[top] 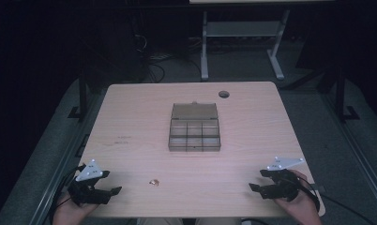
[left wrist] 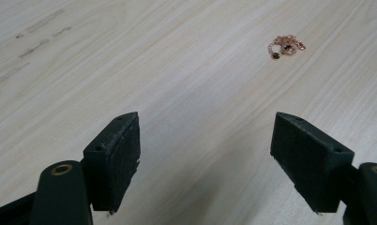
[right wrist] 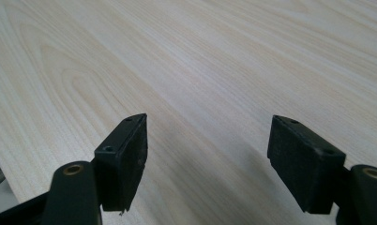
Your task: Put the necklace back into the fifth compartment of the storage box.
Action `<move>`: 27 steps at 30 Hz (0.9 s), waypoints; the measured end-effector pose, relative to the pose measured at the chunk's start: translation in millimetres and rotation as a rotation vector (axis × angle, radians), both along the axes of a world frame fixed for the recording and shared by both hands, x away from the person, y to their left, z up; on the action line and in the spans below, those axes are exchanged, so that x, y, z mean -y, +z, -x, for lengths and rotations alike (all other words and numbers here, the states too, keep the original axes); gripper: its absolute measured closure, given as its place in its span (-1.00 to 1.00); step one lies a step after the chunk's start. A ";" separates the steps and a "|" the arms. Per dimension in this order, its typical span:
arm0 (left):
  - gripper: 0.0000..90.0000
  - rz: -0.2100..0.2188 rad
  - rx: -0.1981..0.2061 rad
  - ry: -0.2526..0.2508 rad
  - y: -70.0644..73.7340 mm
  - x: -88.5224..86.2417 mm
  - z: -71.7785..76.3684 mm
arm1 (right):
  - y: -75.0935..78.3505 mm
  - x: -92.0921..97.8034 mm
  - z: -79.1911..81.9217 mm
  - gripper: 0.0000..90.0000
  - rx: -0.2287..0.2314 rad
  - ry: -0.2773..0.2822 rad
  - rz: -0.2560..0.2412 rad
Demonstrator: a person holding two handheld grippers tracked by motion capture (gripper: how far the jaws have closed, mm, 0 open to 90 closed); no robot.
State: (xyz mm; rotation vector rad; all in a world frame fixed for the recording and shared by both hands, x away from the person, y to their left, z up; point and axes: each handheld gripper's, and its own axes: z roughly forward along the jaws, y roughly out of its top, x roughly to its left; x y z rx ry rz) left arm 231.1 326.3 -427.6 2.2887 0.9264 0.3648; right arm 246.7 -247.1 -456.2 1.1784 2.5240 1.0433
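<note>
A small rose-gold chain bracelet (top: 154,181) lies in a heap on the light wooden table (top: 130,117) near the front edge, left of centre. In the left gripper view the bracelet (left wrist: 285,46) sits ahead and to the right of the jaws. A clear compartment box (top: 194,129) with its lid open rests at the table's middle. My left gripper (top: 112,194) hovers at the front left corner, open and empty (left wrist: 205,154). At the front right corner my right gripper (top: 255,184) is open too, with bare wood between its jaws (right wrist: 207,159).
A round cable hole (top: 223,94) sits near the table's far edge. Beyond the table stands a white desk frame (top: 240,42) with cables on the dark floor. Faint scuff marks (top: 121,138) show on the wood left of the box.
</note>
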 end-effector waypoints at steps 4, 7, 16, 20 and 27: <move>-0.41 -0.002 -0.015 -0.008 -2.4 0.5 -1.0 | 0.6 0.4 0.3 -0.37 -0.008 -0.004 -0.007; -0.41 0.001 -0.016 -0.022 -2.7 0.7 -0.9 | 2.0 -0.1 1.0 -0.37 0.000 0.001 -0.005; -0.36 -0.002 -0.007 -0.081 0.0 11.7 0.0 | 1.6 -5.0 1.1 -0.37 0.004 0.020 0.012; -0.34 -0.002 -0.001 -0.095 2.4 16.0 0.4 | 1.5 -7.1 2.0 -0.37 -0.001 0.034 0.014; -0.31 -0.019 -0.005 -0.128 4.1 26.1 -1.3 | 1.8 -9.1 2.0 -0.37 -0.003 0.037 0.011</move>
